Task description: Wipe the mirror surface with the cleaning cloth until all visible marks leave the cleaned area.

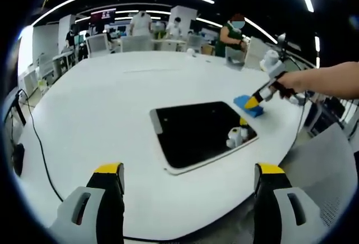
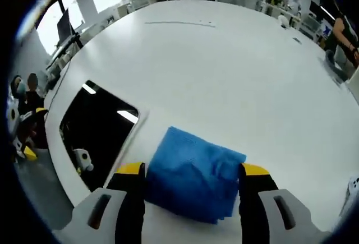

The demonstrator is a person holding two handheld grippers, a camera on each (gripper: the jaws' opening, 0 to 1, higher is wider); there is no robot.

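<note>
On the white table, in the left gripper view, the mirror lies flat at centre, the left gripper hanging wide open and empty at 6 o'clock. At 2 o'clock a person's hand brings the right gripper onto the blue cloth, just beside the mirror's far corner. In the right gripper view the jaws stand either side of the cloth; whether they grip it I cannot tell.
</note>
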